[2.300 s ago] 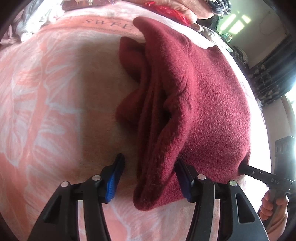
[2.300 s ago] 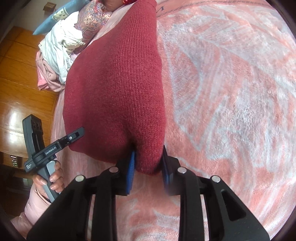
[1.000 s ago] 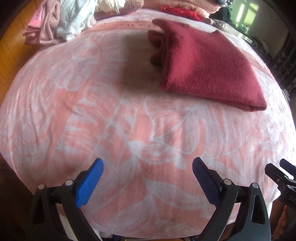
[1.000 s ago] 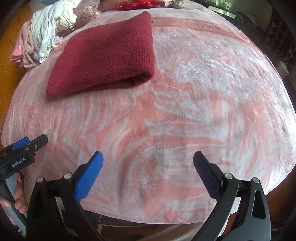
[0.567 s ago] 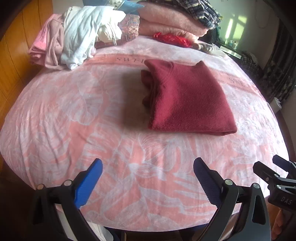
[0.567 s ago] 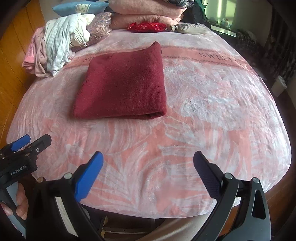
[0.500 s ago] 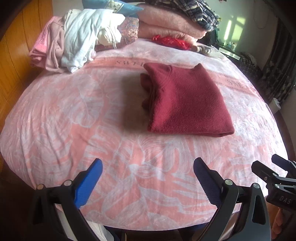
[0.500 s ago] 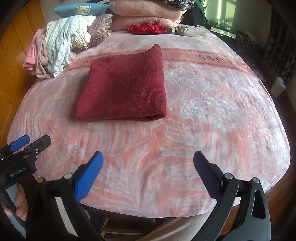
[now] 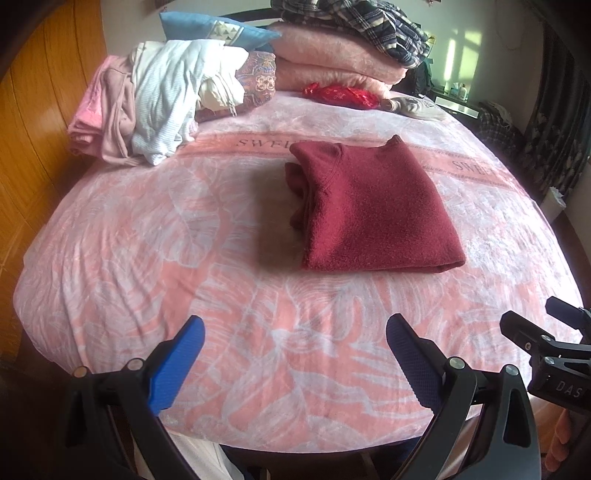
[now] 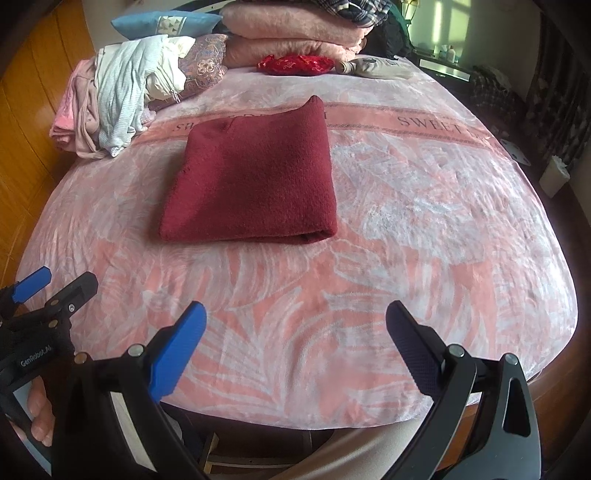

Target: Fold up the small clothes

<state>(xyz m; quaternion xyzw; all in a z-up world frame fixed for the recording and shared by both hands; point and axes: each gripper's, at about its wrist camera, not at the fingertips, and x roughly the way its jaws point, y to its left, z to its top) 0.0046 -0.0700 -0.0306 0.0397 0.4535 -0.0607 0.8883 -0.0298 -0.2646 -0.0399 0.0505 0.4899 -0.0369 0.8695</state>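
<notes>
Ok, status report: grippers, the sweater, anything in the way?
Left gripper open, right gripper open, both empty. Red sweater folded, flat on the bed. Nothing in between.

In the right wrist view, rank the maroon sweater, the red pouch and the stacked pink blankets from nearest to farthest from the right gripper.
Measured from the right gripper, which is open and empty:
1. Maroon sweater, folded, mid-bed, slightly left.
2. Red pouch, beyond it, near the bed's far end.
3. Stacked pink blankets, directly behind the pouch, farthest.
</notes>
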